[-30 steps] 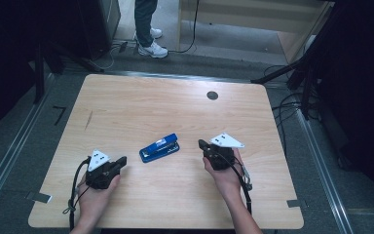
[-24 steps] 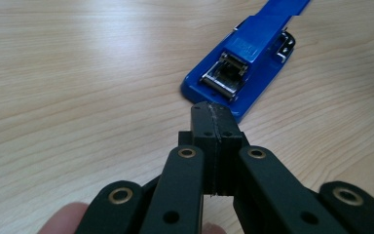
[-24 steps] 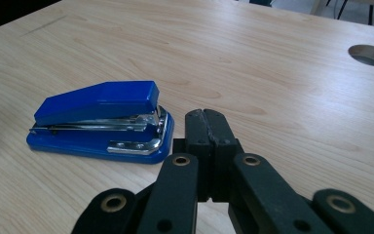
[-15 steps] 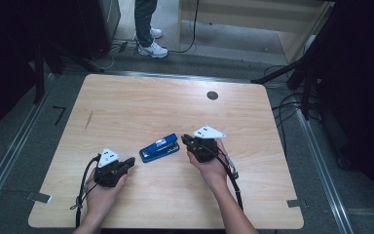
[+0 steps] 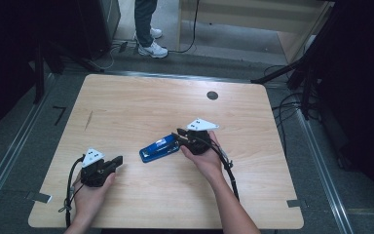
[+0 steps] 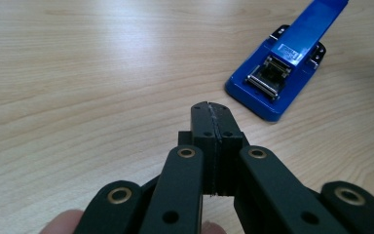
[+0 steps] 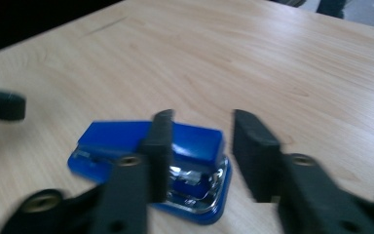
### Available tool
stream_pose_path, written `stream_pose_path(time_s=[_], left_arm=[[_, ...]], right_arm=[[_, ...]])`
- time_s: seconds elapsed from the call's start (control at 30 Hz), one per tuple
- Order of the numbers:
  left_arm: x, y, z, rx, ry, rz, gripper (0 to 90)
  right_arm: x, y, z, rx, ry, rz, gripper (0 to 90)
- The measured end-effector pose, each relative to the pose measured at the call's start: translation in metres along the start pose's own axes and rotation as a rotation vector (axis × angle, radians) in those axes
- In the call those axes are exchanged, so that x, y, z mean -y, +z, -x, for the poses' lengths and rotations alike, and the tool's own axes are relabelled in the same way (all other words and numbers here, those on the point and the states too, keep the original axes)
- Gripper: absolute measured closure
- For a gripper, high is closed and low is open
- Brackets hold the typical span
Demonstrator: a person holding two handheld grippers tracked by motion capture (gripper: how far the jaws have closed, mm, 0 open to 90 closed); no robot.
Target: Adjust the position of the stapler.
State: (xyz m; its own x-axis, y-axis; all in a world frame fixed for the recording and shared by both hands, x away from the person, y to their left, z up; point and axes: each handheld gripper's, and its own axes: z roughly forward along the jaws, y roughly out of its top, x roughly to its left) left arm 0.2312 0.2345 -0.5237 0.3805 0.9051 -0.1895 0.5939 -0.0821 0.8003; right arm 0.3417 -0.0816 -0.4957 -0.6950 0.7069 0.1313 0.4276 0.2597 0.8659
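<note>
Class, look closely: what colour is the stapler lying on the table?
The stapler is bright blue with silver metal parts, clearest in the left gripper view.

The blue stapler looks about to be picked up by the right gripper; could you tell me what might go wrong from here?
The right gripper stands open at one end of the blue stapler, so a grip there may let the far end sag or swing. In the right gripper view one jaw overlaps the stapler's top and the other sits beside it; closing so could push it along the table. The left gripper, shut, stands apart and cannot steady it.

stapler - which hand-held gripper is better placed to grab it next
Right: the right hand-held gripper is open at the stapler end. The left hand-held gripper is shut and sits apart from it.
</note>
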Motion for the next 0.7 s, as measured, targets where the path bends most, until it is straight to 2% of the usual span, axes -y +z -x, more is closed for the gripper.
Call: stream_pose_path(time_s=[0.03, 0.07, 0.1, 0.13, 0.23, 0.27, 0.33, 0.43, 0.47, 0.5, 0.53, 0.7], left_arm=[[0.0, 0.001, 0.002, 0.011, 0.006, -0.003, 90.0], [0.001, 0.003, 0.006, 0.028, 0.013, -0.006, 90.0], [0.001, 0.003, 0.006, 0.028, 0.013, -0.006, 90.0], [0.001, 0.004, 0.009, 0.033, 0.015, -0.008, 90.0], [0.001, 0.008, 0.015, 0.058, 0.016, -0.009, 90.0], [0.001, 0.014, 0.021, 0.069, 0.025, -0.018, 90.0], [0.001, 0.017, 0.024, 0.073, 0.03, -0.026, 90.0], [-0.001, 0.025, 0.033, 0.104, 0.053, -0.061, 90.0], [-0.003, 0.03, 0.039, 0.101, 0.08, -0.071, 90.0], [-0.003, 0.03, 0.039, 0.101, 0.08, -0.071, 90.0], [-0.004, 0.032, 0.042, 0.097, 0.087, -0.079, 90.0], [-0.009, 0.044, 0.05, 0.056, 0.113, -0.115, 90.0]], right_arm=[[0.0, 0.0, 0.0, 0.0, 0.0, 0.0, 80.0], [-0.003, 0.006, 0.004, 0.025, 0.017, -0.029, 86.5], [-0.003, 0.006, 0.004, 0.025, 0.017, -0.029, 86.5], [-0.005, 0.008, 0.005, 0.044, 0.02, -0.038, 88.3], [-0.008, 0.016, 0.01, 0.082, 0.056, -0.041, 90.0], [-0.008, 0.022, 0.012, 0.097, 0.075, -0.053, 90.0], [-0.006, 0.025, 0.014, 0.092, 0.08, -0.064, 90.0], [-0.001, 0.037, 0.02, 0.094, 0.084, -0.119, 90.0], [0.001, 0.041, 0.024, 0.08, 0.111, -0.131, 90.0], [0.001, 0.041, 0.024, 0.08, 0.111, -0.131, 90.0], [0.004, 0.047, 0.028, 0.055, 0.141, -0.15, 90.0], [0.009, 0.057, 0.03, 0.016, 0.146, -0.193, 90.0]])
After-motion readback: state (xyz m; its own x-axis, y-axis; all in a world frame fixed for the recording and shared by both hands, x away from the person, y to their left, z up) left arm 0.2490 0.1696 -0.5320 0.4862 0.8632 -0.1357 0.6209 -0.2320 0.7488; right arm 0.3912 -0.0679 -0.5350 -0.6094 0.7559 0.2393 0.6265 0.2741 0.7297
